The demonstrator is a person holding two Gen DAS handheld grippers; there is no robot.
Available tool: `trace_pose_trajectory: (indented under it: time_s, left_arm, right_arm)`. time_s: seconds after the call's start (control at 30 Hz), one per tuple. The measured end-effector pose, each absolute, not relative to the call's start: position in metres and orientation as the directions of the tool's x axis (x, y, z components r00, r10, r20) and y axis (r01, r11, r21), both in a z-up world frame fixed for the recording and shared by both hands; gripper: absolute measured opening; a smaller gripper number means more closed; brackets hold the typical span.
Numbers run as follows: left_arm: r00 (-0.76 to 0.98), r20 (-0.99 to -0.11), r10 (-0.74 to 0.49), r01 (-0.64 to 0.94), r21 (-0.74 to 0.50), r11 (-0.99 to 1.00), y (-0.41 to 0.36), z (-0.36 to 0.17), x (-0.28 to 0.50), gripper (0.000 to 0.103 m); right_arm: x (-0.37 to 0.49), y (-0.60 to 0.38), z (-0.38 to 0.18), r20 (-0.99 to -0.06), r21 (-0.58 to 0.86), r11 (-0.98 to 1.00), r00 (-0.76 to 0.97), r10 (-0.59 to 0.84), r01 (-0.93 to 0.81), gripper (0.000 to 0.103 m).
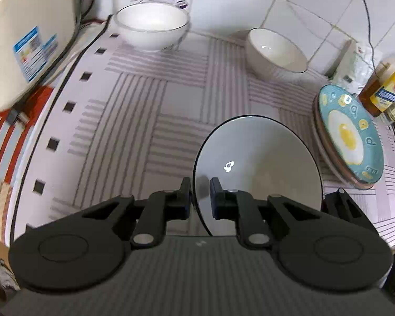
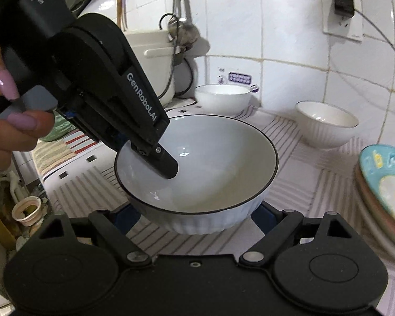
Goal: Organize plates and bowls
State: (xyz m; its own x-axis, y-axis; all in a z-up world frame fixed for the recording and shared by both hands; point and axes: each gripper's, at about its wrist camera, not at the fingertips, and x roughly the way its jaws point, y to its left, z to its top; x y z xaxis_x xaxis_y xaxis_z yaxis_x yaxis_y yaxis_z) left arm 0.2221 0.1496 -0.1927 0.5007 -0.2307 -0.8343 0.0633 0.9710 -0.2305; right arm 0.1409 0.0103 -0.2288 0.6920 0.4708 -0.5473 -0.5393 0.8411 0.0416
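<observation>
My left gripper (image 1: 200,194) is shut on the rim of a white bowl with a dark rim (image 1: 260,168), one finger inside and one outside. In the right wrist view the same bowl (image 2: 210,163) sits just ahead of my right gripper (image 2: 194,218), whose open fingers are mostly hidden behind it, and the left gripper reaches in from the upper left. Two more white bowls stand at the back: a wide one (image 1: 152,23) (image 2: 222,97) and a ribbed one (image 1: 275,51) (image 2: 326,123). A stack of plates topped by a blue fried-egg plate (image 1: 351,134) (image 2: 387,184) lies at the right.
A striped mat (image 1: 150,100) covers the counter. A white rice cooker (image 1: 26,31) stands at the left. Bottles (image 1: 387,89) stand at the far right by the tiled wall. A wall socket with a plug (image 2: 342,13) is above.
</observation>
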Motion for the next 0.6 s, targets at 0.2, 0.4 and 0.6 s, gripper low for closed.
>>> trace_pose_trajectory:
  time_s: [0.2,0.4,0.6]
  left_arm:
    - [0.517,-0.821,-0.241,0.092,-0.227,0.970,0.127,-0.188,0.241,0.013]
    - [0.530,-0.817,-0.227,0.082,-0.217,0.973,0.114,-0.189,0.258,0.013]
    - [0.536,-0.820,-0.201,0.048,-0.208,0.977,0.116,-0.193,0.273,0.013]
  right_arm:
    - [0.160,-0.006,-0.218,-0.566,0.027,0.862,0.703,0.430,-0.506,0.093]
    - [0.180,-0.019,-0.217,-0.571,0.016,0.876,0.715,0.405,-0.483,0.094]
    - [0.194,-0.018,-0.225,-0.562,0.018,0.880,0.723,0.402,-0.475,0.094]
